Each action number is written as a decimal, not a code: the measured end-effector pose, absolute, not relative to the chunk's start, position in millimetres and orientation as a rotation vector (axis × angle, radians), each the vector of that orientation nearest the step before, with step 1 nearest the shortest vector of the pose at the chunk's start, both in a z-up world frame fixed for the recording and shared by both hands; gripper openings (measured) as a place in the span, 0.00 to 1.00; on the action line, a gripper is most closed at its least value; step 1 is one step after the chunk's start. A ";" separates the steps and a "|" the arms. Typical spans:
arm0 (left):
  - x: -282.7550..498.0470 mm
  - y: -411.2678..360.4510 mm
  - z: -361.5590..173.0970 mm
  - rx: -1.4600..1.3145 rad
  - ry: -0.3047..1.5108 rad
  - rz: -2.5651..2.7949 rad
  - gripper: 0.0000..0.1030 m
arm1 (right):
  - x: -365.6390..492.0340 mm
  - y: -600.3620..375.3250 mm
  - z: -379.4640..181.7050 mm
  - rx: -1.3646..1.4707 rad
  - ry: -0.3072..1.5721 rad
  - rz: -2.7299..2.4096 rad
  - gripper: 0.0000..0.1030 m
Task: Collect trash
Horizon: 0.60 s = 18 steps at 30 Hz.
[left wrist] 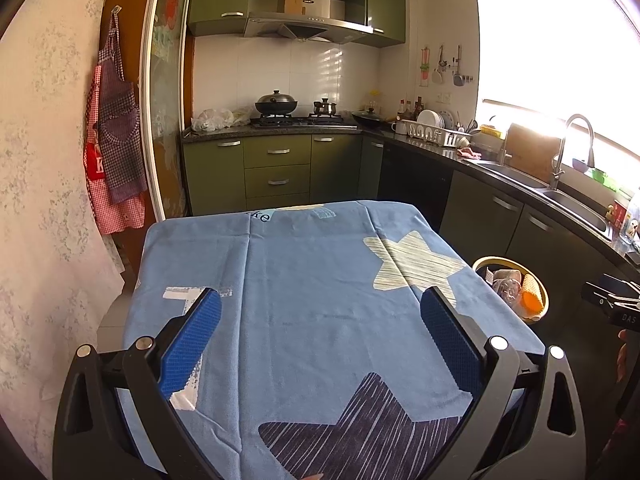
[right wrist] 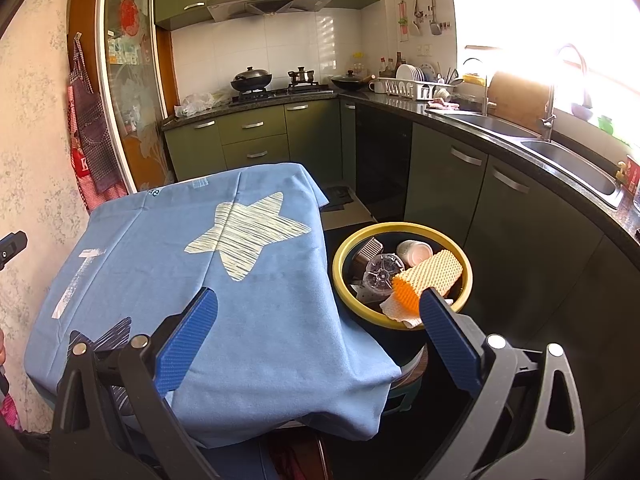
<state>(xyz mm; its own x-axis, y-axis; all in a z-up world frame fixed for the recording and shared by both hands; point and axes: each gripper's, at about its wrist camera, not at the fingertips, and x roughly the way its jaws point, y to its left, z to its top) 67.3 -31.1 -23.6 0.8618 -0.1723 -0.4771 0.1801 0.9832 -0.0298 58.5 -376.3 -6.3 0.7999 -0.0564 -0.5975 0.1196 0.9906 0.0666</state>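
A yellow-rimmed black trash bin (right wrist: 344,248) stands on the floor to the right of the table. Inside lie a cream and orange foam net sleeve (right wrist: 428,274), a clear plastic cup (right wrist: 382,274), a white paper cup (right wrist: 414,251), a brown wrapper (right wrist: 366,254) and white tissue (right wrist: 396,308). The table carries a blue star-print cloth (right wrist: 260,280) with nothing lying on it. My right gripper (right wrist: 318,304) hangs open over the table's right edge beside the bin. My left gripper (left wrist: 320,304) is open above the blue cloth (left wrist: 320,280), and the bin (left wrist: 542,292) shows at its right.
Green kitchen cabinets (right wrist: 440,168) and a dark countertop with a sink (right wrist: 576,164) run along the right. The stove with pots (left wrist: 296,114) stands at the back. Aprons (left wrist: 114,128) hang on the left wall. Narrow floor lies between table and cabinets.
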 end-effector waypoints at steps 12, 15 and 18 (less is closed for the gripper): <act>66.3 -30.8 -20.5 0.015 0.494 -0.190 0.95 | 58.7 -374.2 -4.8 0.105 0.633 -0.094 0.93; 66.0 -30.4 -20.4 0.016 0.494 -0.190 0.95 | 59.0 -373.4 -4.1 0.106 0.632 -0.093 0.93; 65.9 -30.5 -20.3 0.017 0.495 -0.190 0.95 | 58.9 -374.1 -4.5 0.106 0.633 -0.093 0.93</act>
